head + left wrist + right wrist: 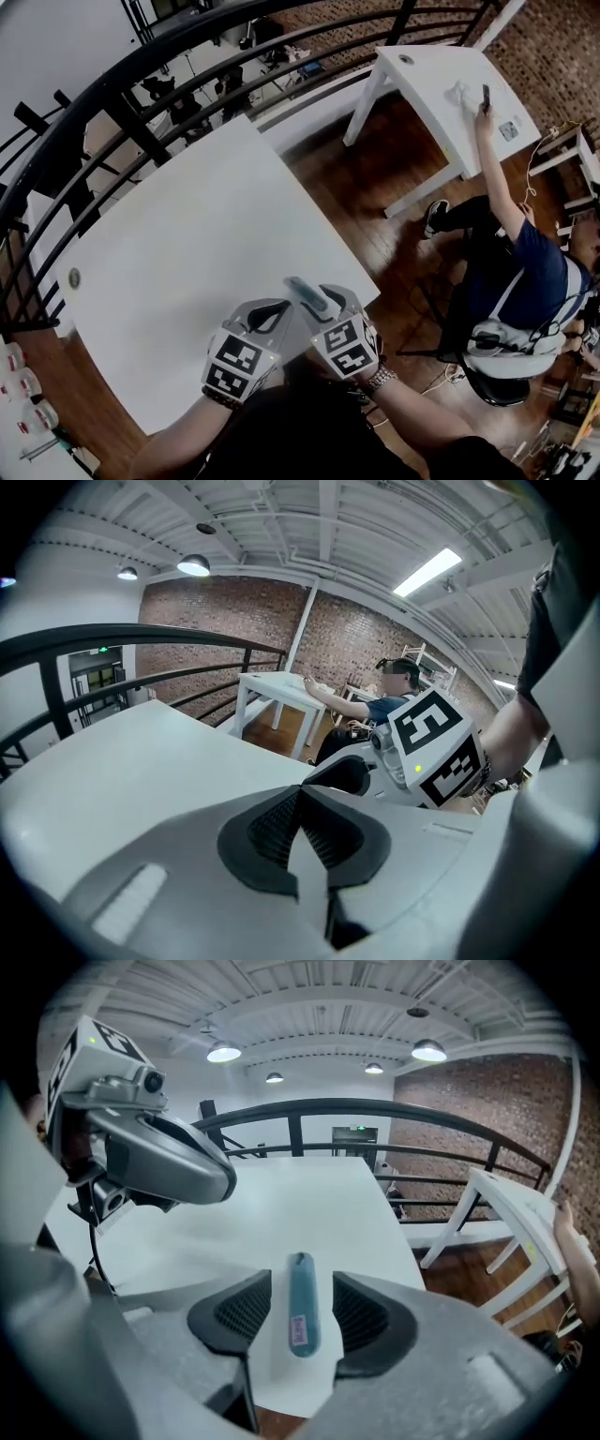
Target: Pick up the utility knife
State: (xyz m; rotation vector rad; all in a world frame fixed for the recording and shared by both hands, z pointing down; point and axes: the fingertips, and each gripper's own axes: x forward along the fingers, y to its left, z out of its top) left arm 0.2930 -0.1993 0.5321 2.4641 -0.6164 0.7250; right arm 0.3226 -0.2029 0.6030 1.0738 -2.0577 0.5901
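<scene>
Right gripper (pixel 302 1281) first: jaws spread wide, the knife (pixel 302 1319) lying straight down the gap between them, a strip of white showing on either side, so neither pad (pixel 246 1312) presses on it; the knife is a slim blue-grey bar with a small label near its near end, flat on the table (pixel 187 244), close to the near edge, low and just right of centre in the head view; left gripper (pixel 298 829) now: jaws drawn together, ribbed pads meeting at the tips, nothing between them; it sits just beside the right one at the bottom centre of the head view, both angled down over the table's near edge, marker cubes (pixel 345 345) facing the camera; out from there, the white tabletop runs toward the upper left, bare but for a small round fitting (pixel 74 277) near its left edge; a dark curved railing (pixel 141 66) sweeps round the far side; wood floor (pixel 394 234) to the right; upper right, a second white table (pixel 422 80), and a seated person (pixel 530 272) in a dark top reaching an arm up onto it; brick wall (pixel 487 1119) at the right of the right gripper view.
</scene>
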